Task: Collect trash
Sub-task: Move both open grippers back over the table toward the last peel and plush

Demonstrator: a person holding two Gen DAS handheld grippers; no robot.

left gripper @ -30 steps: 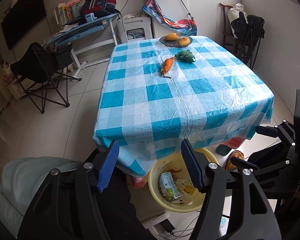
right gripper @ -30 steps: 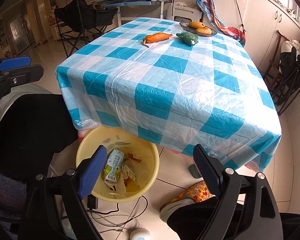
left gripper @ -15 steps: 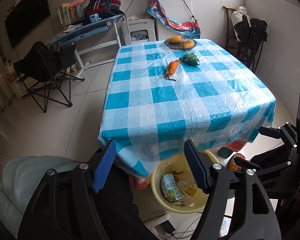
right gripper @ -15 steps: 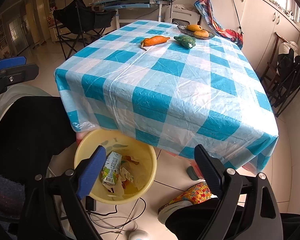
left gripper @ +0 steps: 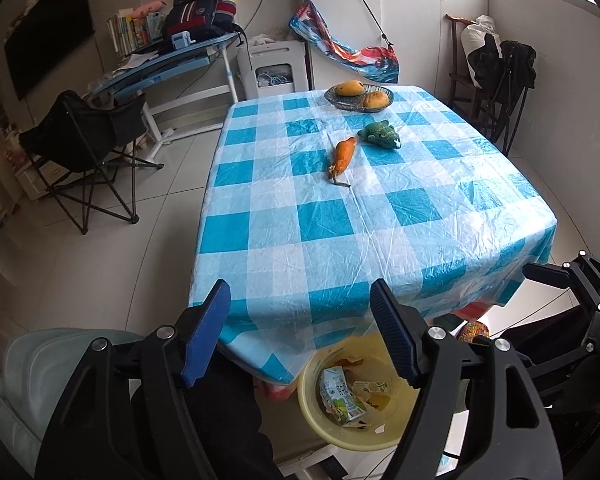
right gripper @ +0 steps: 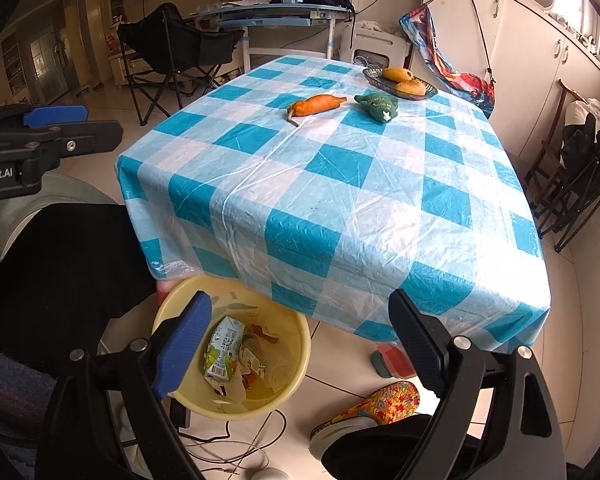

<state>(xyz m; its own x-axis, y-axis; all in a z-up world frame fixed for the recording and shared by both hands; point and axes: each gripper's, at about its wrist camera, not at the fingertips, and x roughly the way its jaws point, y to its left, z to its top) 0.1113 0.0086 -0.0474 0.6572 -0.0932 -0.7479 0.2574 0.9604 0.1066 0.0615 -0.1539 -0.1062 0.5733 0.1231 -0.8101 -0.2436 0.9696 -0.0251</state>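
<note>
A yellow basin (left gripper: 312, 420) (right gripper: 300, 344) sits on the floor under the table's near edge and holds a drink carton (left gripper: 336, 396) (right gripper: 222, 348) and other scraps. My left gripper (left gripper: 300, 332) is open and empty, above the basin and in front of the table. My right gripper (right gripper: 300, 340) is open and empty, just above the basin. On the blue checked tablecloth (left gripper: 340, 220) (right gripper: 340, 200) lie a carrot (left gripper: 342, 154) (right gripper: 318, 104) and a green vegetable (left gripper: 380, 134) (right gripper: 378, 105).
A dish with two mangoes (left gripper: 358, 96) (right gripper: 404, 82) stands at the table's far end. A folding chair (left gripper: 84, 136) and a desk (left gripper: 168, 68) stand left. Another chair (left gripper: 500, 80) stands right. Cables (right gripper: 236, 448) and a slipper (right gripper: 364, 412) lie on the floor.
Both grippers have risen and pulled back a little from the basin; more of the table top shows. Both stay open and empty.
</note>
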